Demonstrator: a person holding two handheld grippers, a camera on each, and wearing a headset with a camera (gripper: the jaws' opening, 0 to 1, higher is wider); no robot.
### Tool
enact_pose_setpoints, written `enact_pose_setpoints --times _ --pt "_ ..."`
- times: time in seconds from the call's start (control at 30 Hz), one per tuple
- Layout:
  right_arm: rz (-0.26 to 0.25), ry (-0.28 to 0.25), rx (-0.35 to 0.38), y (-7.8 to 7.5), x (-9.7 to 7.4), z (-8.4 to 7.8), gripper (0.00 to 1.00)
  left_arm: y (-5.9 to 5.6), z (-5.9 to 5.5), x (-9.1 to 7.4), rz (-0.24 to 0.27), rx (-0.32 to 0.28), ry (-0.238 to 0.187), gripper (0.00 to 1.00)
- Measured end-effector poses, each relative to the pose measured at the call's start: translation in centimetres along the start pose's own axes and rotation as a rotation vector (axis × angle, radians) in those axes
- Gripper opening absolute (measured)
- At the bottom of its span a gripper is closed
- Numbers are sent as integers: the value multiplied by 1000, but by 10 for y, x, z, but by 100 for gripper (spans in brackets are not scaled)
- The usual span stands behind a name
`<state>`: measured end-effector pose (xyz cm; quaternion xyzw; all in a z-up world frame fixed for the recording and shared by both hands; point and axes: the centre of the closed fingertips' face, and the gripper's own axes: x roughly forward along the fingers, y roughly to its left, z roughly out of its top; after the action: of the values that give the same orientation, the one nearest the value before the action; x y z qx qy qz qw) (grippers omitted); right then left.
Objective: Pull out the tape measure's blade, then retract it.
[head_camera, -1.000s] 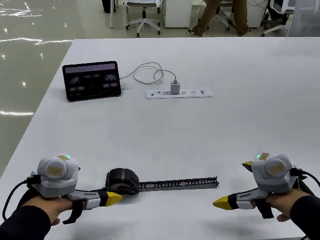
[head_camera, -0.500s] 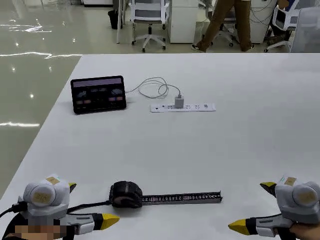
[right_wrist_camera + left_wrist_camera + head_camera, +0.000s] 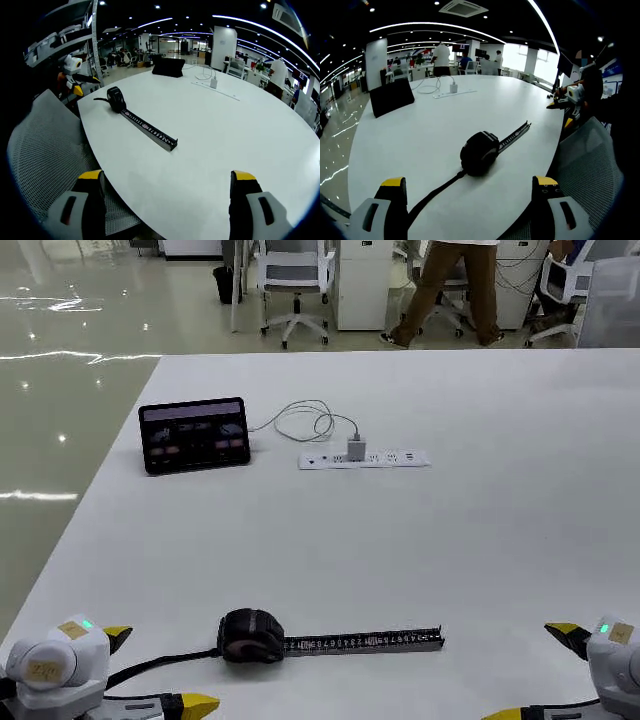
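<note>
The tape (image 3: pixel 250 636) lies near the front edge of the white counter (image 3: pixel 420 540), its black case closer to the left gripper (image 3: pixel 470 182). Its blade (image 3: pixel 365 642) is drawn out flat along the counter, toward the right gripper (image 3: pixel 167 175). A black strap (image 3: pixel 165 663) trails from the case towards the left gripper. Both grippers are spread wide, holding nothing and clear of the tape. A tablet (image 3: pixel 194 435) and a power strip (image 3: pixel 364 459) sit farther back.

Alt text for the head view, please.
A black tape measure lies on the white table, blade extended rightward. The left gripper and right gripper hang open at the bottom corners. A tablet and power strip sit behind.
</note>
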<state>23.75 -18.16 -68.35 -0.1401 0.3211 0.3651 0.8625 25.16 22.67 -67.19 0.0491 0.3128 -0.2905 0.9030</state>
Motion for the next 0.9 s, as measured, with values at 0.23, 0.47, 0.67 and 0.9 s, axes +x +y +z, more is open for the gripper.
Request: enact_pose_setpoints --times 0.23,0.47,0.67,0.9 --pt "-4 -3 -2 0 -1 0 100 3 1 1 0 3 -7 100" --pt "-7 0 5 2 -1 -3 100 -3 -3 5 -6 15 4 100" --pt "-5 5 12 11 1 -9 100 -13 -7 0 -7 17 6 100" --pt "-5 -6 13 14 1 -8 100 -18 -6 -5 4 18 6 100"
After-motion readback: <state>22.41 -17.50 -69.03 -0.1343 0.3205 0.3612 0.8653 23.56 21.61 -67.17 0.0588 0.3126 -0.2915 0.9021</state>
